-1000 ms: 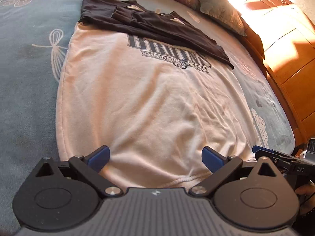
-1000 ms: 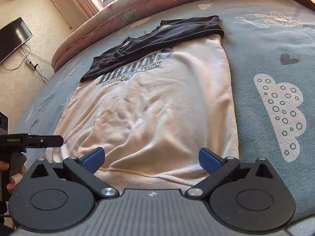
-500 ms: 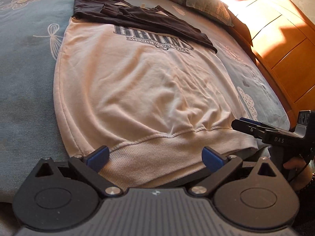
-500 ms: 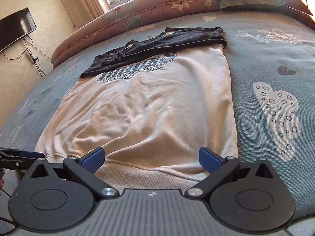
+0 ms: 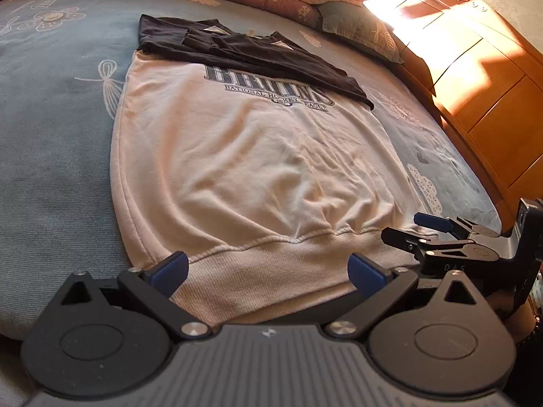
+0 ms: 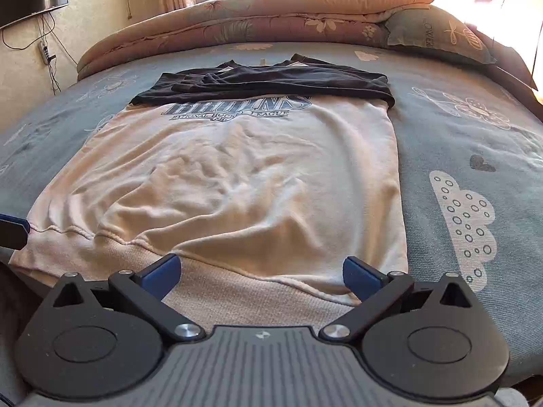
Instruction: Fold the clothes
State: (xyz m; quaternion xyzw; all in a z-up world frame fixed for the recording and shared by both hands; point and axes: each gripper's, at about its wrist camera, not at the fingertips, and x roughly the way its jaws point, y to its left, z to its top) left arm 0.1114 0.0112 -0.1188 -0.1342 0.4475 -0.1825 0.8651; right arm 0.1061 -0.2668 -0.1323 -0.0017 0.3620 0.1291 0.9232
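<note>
— What's over on the left?

— The left hand-held gripper [image 5: 268,271], jaws spread wide with nothing between them. It hangs over the near left part of the hem, its blue pads [image 5: 171,268] just above the ribbed band.

— And the shirt itself?

— A cream sweatshirt [image 5: 251,156] lies flat on the bed [image 5: 51,142], front up, dark lettering across the chest. Its sleeves [image 5: 244,54] are dark and folded across the far end, over the top of the lettering. The body is wrinkled in the middle. The hem [image 6: 237,291] sits at the near edge of the bed, closest to both tools.

— The right side?

— The right hand-held gripper [image 6: 259,273] is also spread wide and holds nothing. It is over the near right part of the hem, the right pad by the shirt's right corner. Seen from the left camera it sits just beside the hem's right end; whether it touches the cloth I cannot tell.

— Anything further back?

— A rolled quilt [image 6: 237,17] along the far edge, a pillow [image 6: 437,34] at the far right, and an orange wooden cabinet [image 5: 475,78] in sunlight beyond the bed's right side.
</note>
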